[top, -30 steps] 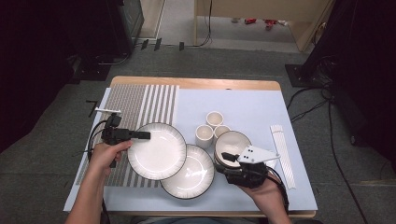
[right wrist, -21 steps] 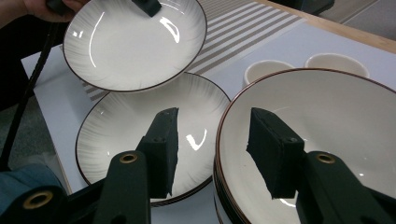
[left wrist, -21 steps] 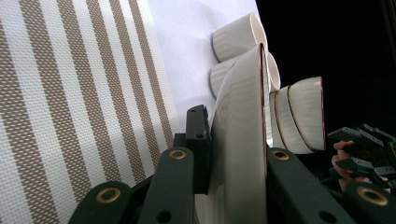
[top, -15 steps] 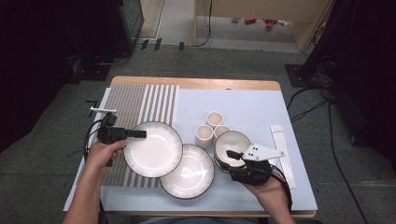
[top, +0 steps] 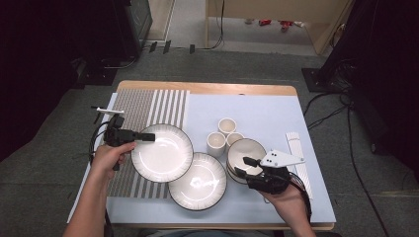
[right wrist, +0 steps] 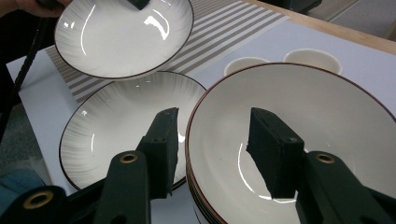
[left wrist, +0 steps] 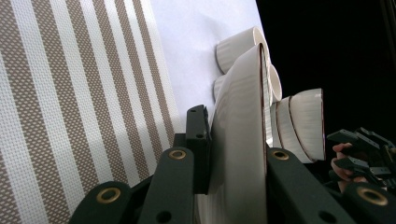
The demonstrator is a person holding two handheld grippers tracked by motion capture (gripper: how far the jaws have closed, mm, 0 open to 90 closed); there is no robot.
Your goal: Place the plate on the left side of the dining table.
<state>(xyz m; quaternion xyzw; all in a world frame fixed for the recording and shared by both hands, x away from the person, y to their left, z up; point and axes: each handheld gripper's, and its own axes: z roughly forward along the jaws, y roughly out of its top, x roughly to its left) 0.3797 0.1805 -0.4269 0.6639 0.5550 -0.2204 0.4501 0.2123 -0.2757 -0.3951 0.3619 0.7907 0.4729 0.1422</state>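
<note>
Plate (top: 162, 153) shifted leftward since a second ago, lifted over the striped mat (top: 148, 106) and now overlapping the second plate (top: 197, 181) less. Pinched at its left rim by the left gripper (top: 148, 137), fingers (left wrist: 198, 140) pressed on either face. Right gripper (top: 247, 167) barely moved, fingers (right wrist: 161, 144) spread astride the rim of the bowl stack (top: 245, 152), not yet pressing. Probably clearing the plate aside on the bench (top: 207, 89).

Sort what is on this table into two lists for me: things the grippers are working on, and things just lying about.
In hand:
- left gripper, shut on the lifted plate
- right gripper, jaws astride the rim of the stacked bowls

Lying about:
- second plate
- three small cups
- striped mat
- white strip
</note>
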